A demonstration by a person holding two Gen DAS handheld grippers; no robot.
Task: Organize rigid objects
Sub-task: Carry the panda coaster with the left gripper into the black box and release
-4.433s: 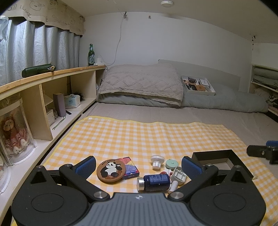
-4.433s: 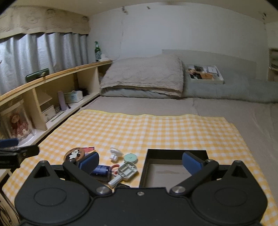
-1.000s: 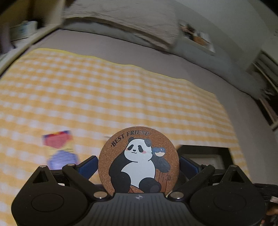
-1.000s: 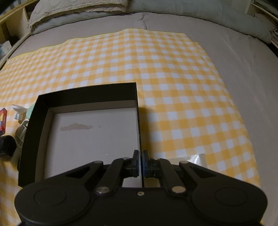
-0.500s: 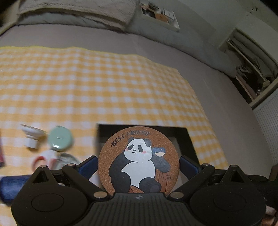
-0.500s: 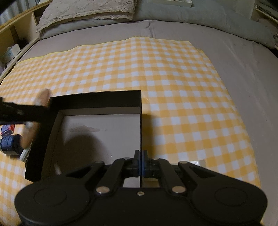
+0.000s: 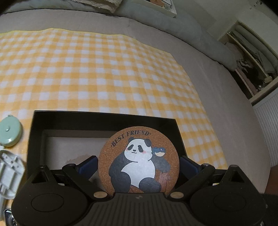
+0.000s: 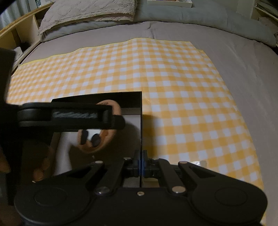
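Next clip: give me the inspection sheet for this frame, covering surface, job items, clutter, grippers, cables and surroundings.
Surface: yellow checked cloth on a grey bed.
Job's things: panda coaster, held on edge over the black box.
Clutter: mint round case and white plastic piece left of the box.
Grippers: left gripper shut on the coaster; right gripper pinching the box wall.
Cables: nothing seen.
Surroundings: pillow, wooden shelf.

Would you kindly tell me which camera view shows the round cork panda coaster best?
The left wrist view: the round cork panda coaster faces the camera, print legible, in the left gripper. The right wrist view shows it blurred, partly behind that gripper, over the black box.
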